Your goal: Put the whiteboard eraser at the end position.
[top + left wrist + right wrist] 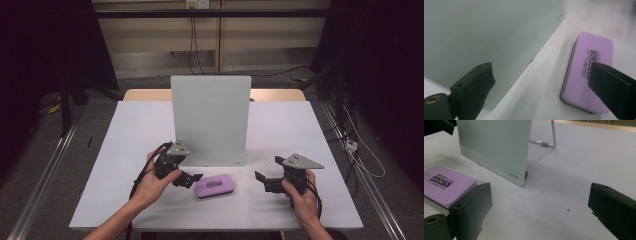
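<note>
Eraser (214, 185) flat on white table (300, 130), glass board (210, 120) behind; both hand-held grippers spread, w/ nothing gripped.

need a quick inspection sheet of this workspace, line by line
surface: white table, a few dark specks near the board's stand
job's things: purple eraser lying flat in front of the upright pale green board
clutter: nothing seen
grippers: left gripper open beside the eraser, jaws apart from it; right gripper open, nothing between its jaws
cables: black cable trailing from the left gripper; more cables on the floor at right
surroundings: grey floor, dark curtains, metal rails
</note>
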The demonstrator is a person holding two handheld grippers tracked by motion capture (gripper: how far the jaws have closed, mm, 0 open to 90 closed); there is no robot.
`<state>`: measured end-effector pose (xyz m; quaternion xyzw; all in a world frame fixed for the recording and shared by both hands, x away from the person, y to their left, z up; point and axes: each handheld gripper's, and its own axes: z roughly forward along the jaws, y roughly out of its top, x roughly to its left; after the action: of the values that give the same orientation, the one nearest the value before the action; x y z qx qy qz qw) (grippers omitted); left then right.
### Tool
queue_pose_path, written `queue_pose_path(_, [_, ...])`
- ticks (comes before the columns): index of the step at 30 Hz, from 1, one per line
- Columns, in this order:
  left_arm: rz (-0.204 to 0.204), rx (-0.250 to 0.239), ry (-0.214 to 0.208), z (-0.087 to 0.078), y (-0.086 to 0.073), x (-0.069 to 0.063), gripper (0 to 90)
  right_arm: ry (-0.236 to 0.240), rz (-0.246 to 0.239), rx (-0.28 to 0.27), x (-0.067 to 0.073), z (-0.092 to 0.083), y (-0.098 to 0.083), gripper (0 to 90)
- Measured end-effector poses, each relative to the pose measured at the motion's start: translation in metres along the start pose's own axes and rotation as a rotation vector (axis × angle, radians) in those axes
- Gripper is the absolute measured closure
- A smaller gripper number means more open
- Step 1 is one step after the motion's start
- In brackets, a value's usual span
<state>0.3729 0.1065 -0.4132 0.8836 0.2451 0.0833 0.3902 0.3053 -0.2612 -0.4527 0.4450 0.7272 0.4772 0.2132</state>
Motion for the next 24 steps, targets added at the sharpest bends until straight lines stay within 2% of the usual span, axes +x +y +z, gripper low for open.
queue_pose_path(1, [-0.011,-0.005,0.032,-0.003,-0.002,0.000,6.6,-0.001,0.001,0.000,0.000,0.000,0.000,5.4])
queue_pose_path(2, [-0.021,-0.024,0.021,-0.006,-0.004,0.003,6.6,-0.002,0.001,0.000,0.000,0.000,0.000,5.4])
queue_pose_path(5, [-0.044,-0.061,0.062,-0.013,-0.010,0.007,6.6,-0.004,0.002,0.002,0.001,0.000,0.000,5.4])
queue_pose_path(8, [-0.049,-0.090,0.088,-0.020,-0.016,0.011,6.4,-0.007,0.000,0.002,0.001,-0.002,-0.001,5.4])
queue_pose_path(13, [-0.078,-0.135,0.103,-0.035,-0.028,0.017,6.3,-0.017,0.005,0.002,-0.001,-0.005,-0.003,5.4])
queue_pose_path(15, [-0.080,-0.136,0.115,-0.041,-0.033,0.018,6.3,-0.020,0.010,0.001,-0.001,-0.006,-0.003,5.4])
queue_pose_path(16, [-0.087,-0.141,0.139,-0.043,-0.036,0.018,6.3,-0.021,0.010,0.000,-0.001,-0.007,-0.004,5.4])
queue_pose_path(17, [-0.096,-0.151,0.128,-0.045,-0.038,0.020,6.3,-0.022,0.006,0.001,-0.001,-0.007,-0.004,5.4])
queue_pose_path(24, [-0.141,-0.167,0.171,-0.059,-0.055,0.026,6.3,-0.021,0.011,0.005,0.000,-0.006,-0.004,5.4])
